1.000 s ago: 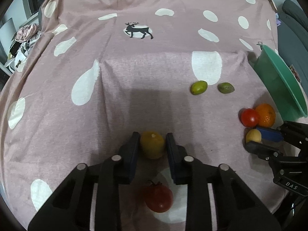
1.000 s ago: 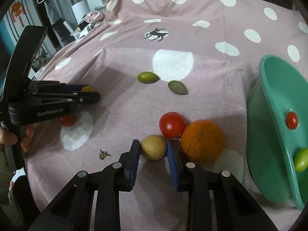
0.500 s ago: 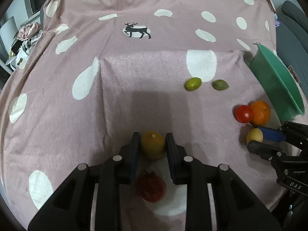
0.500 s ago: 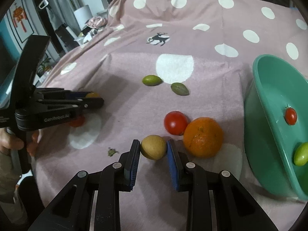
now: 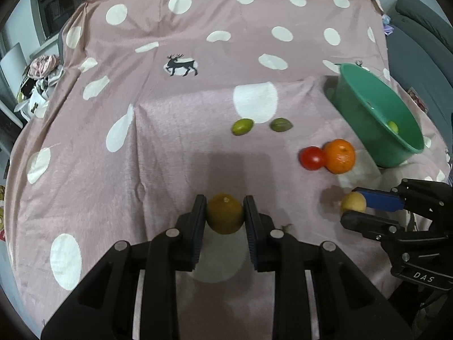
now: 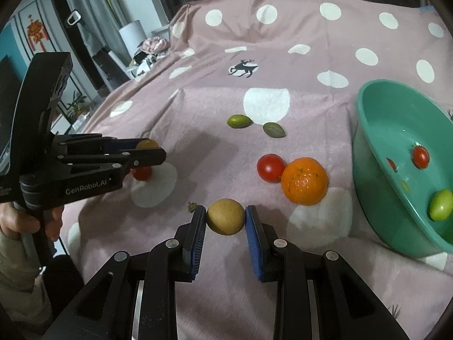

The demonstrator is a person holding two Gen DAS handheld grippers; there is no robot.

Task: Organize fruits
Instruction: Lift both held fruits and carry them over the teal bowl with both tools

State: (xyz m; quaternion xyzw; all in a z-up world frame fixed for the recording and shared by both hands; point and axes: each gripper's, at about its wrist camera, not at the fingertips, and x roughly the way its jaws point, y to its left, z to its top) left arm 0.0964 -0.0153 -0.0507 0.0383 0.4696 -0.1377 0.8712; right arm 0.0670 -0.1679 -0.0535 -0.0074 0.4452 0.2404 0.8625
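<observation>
My left gripper [image 5: 224,212] is shut on a dull yellow-orange fruit [image 5: 224,213] and holds it above the pink dotted cloth [image 5: 158,147]. My right gripper [image 6: 225,217] is shut on a small tan round fruit [image 6: 225,216], also lifted; it also shows in the left wrist view [image 5: 353,202]. A green bowl [image 6: 376,153] at the right holds small tomatoes [image 6: 420,156] and a green fruit [image 6: 440,204]. An orange [image 6: 305,180], a red tomato [image 6: 270,167] and two green olive-like fruits [image 6: 239,121] [image 6: 273,129] lie on the cloth. Another red tomato [image 6: 141,172] lies under the left gripper [image 6: 150,148].
A small green stem scrap [image 6: 192,206] lies on the cloth near my right fingers. The cloth's left edge drops to a cluttered floor with clothes [image 5: 42,68]. A grey chair [image 5: 419,28] stands behind the bowl.
Both grippers have risen with their fruits held. The red tomato under the left gripper has dropped out of the left wrist view. The bowl and loose fruits look farther away.
</observation>
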